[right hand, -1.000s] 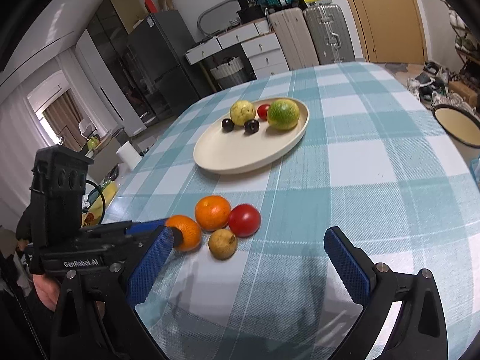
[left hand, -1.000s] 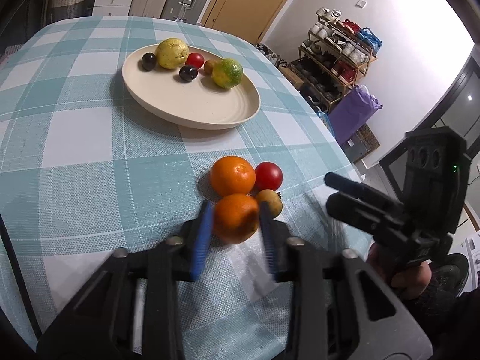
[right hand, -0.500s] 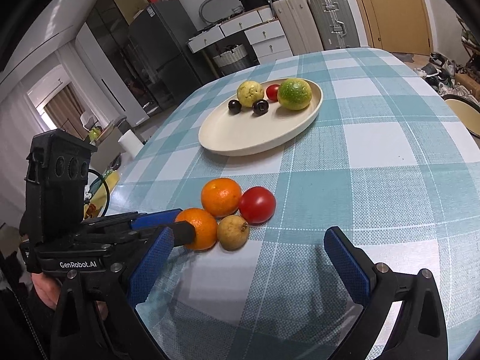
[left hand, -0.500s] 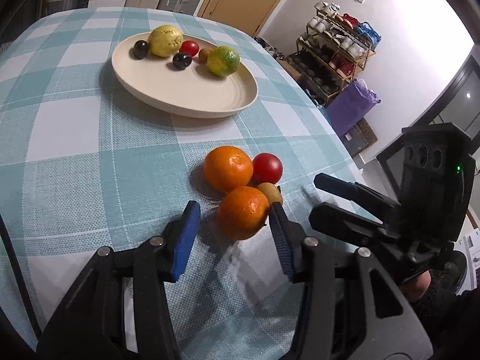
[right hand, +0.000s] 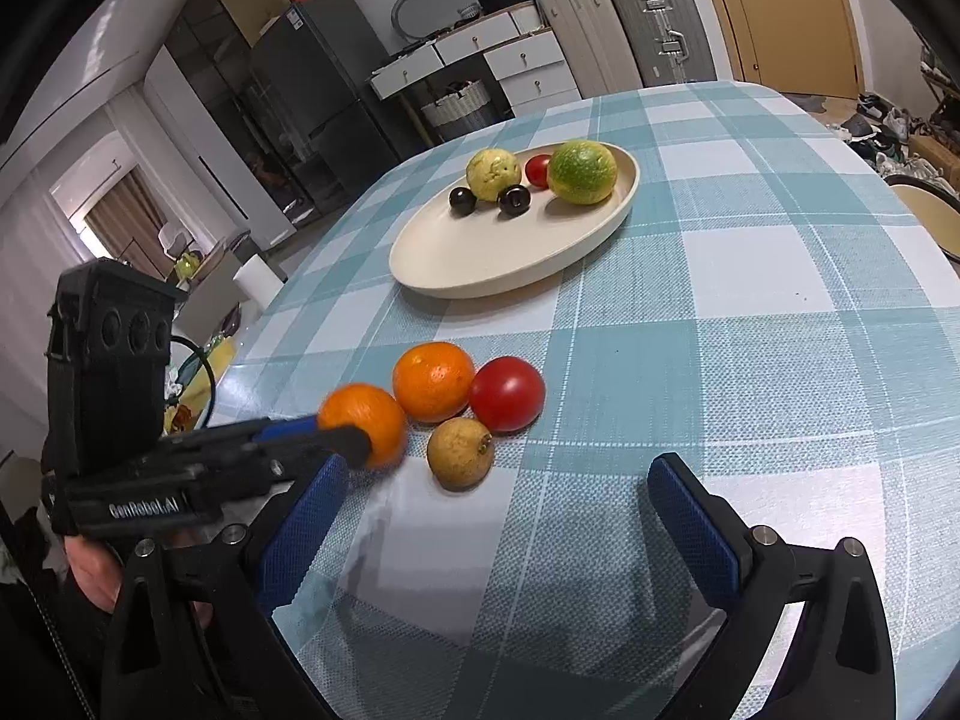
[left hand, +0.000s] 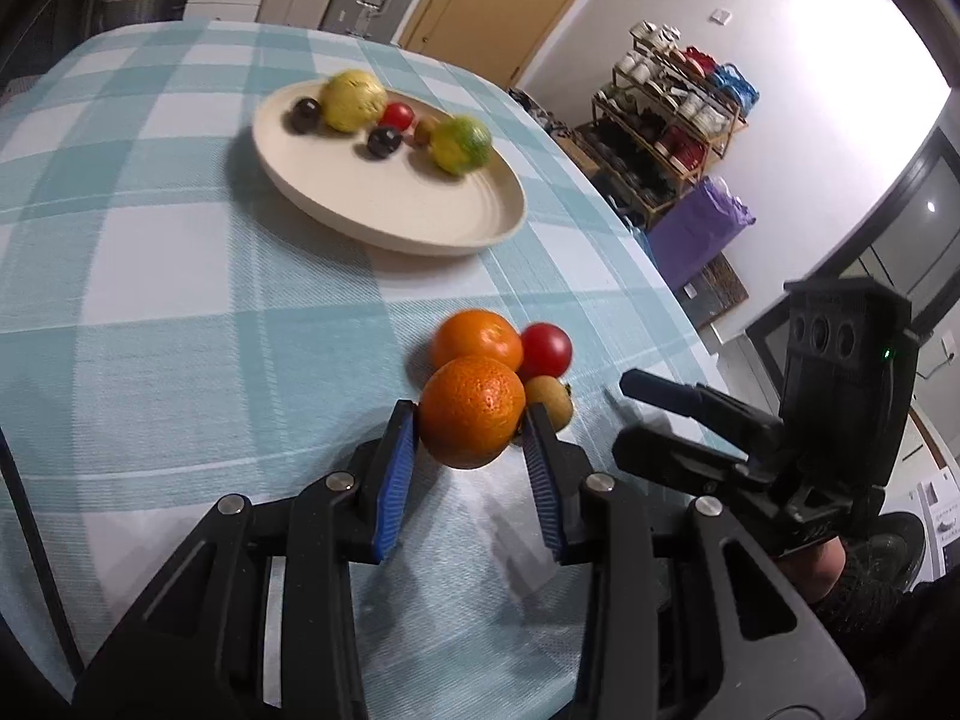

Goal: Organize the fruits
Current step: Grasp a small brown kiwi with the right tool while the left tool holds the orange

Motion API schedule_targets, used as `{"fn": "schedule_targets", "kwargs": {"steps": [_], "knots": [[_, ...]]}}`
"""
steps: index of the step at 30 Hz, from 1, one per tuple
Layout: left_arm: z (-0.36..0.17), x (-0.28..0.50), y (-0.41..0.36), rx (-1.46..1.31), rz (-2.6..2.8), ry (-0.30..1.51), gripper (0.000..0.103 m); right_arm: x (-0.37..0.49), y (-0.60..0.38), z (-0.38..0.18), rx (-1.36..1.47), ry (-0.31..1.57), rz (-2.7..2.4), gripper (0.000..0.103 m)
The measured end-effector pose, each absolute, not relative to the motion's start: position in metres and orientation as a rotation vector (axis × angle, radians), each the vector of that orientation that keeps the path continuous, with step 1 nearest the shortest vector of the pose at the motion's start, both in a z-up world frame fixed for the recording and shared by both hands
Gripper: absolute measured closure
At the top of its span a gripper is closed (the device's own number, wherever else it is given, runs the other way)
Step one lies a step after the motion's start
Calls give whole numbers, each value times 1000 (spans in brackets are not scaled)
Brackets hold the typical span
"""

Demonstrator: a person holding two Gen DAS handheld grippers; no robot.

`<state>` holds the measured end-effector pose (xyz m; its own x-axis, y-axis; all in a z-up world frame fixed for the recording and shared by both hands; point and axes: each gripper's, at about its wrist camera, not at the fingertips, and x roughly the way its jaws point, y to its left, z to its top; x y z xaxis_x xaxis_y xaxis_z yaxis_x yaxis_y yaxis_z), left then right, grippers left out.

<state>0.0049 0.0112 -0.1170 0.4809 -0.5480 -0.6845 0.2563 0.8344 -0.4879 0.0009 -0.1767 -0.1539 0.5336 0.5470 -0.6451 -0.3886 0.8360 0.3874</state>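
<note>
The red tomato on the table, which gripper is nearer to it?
Left. The left gripper, shut on an orange, sits just short of the tomato. The right gripper hangs open, farther back.

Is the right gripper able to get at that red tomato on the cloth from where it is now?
Probably yes. The right gripper is open and empty; the red tomato lies ahead of it, though the small brownish fruit sits just in front and might get nudged.

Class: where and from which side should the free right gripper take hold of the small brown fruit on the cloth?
Grip the small brown fruit across its round middle, coming from the near, open side: the tomato and orange crowd its far side. The right gripper is open.
</note>
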Motion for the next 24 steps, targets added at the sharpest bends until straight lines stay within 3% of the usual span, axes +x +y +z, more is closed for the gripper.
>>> {"fn": "schedule_targets", "kwargs": {"steps": [7,13,24], "knots": [[-105,2,37,-370,-464,916,70,1,-164,-152,184,829,585,6],[-101,0,46,-381,-460,905,70,4,-150,-156,160,856,596,22],[-104,2,44,-386,-467,916,70,8,-143,-160,147,877,566,63]]}}
